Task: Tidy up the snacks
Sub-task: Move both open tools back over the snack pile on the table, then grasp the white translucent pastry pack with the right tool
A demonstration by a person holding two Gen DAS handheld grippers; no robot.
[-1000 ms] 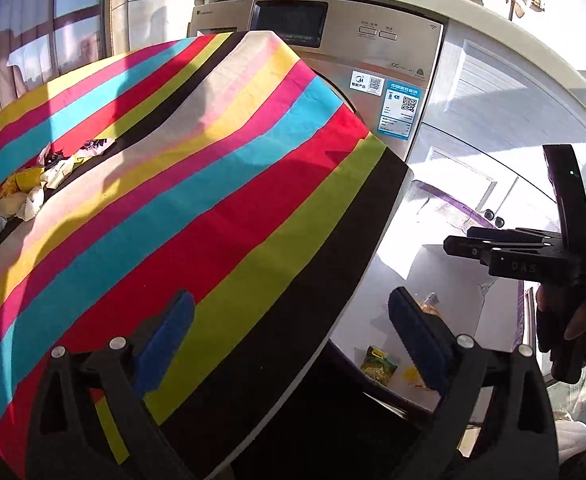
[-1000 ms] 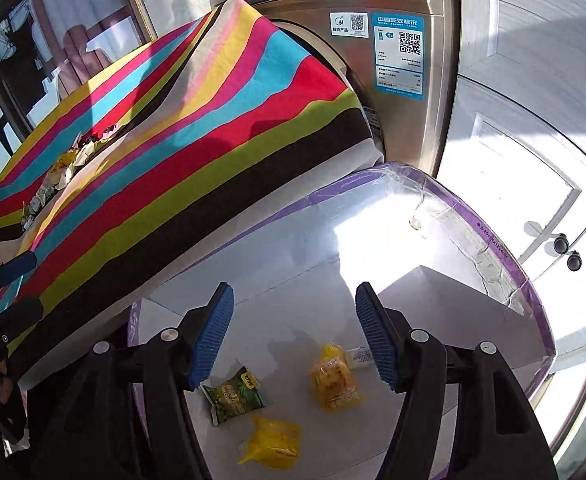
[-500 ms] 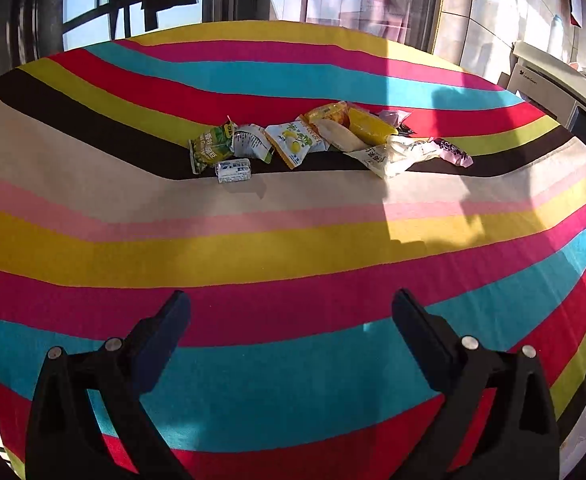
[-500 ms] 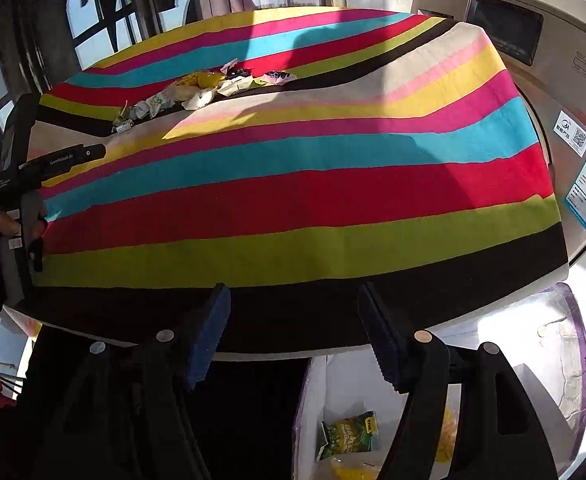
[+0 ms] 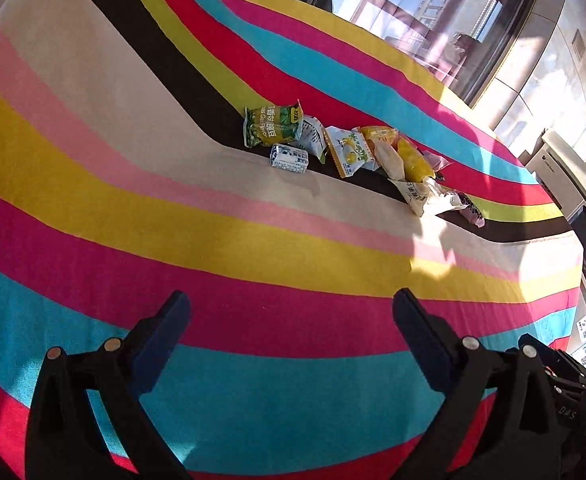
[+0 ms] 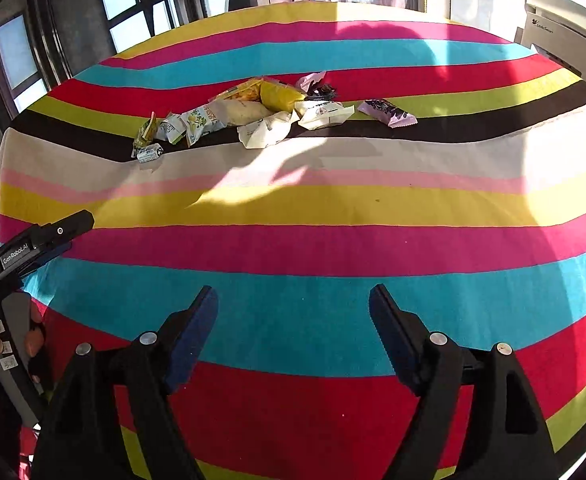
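Both grippers empty, jaws spread wide, nothing between the pads. Left gripper (image 5: 291,334) and right gripper (image 6: 293,320) both hovering over the near stripes of the striped tablecloth (image 6: 333,248).

Snack pile (image 6: 253,110) straight ahead of the right gripper, well apart from the fingertips, sitting on the black and beige stripes. From the left gripper, same snack pile (image 5: 357,152) ahead and a bit to the right, also well apart. Hard to call which is nearer; right gripper lined up more squarely on the middle of the pile.

Pile strung out in a row, long axis crosswise to the right gripper's fingers, running left to right along the black stripe. In the left view, row slants from ahead-left to farther right.

Loose pieces at the ends look like the easiest picks:
- purple packet (image 6: 387,112) at the right end, clear of the rest, long axis crosswise and tilted slightly, right end pointing a little nearer.
- small white-blue packet (image 5: 289,158) at the left end, just in front of the green packet (image 5: 273,126), long axis roughly crosswise to the left fingers.
- green packet lying flat, long axis crosswise too.

Middle of the pile overlapped: yellow packet (image 6: 281,96) partly under and against white wrappers, axes mixed.

Judgement: reach forward needed first; crosswise packets probably want a wrist turn, or a grip across the short side.
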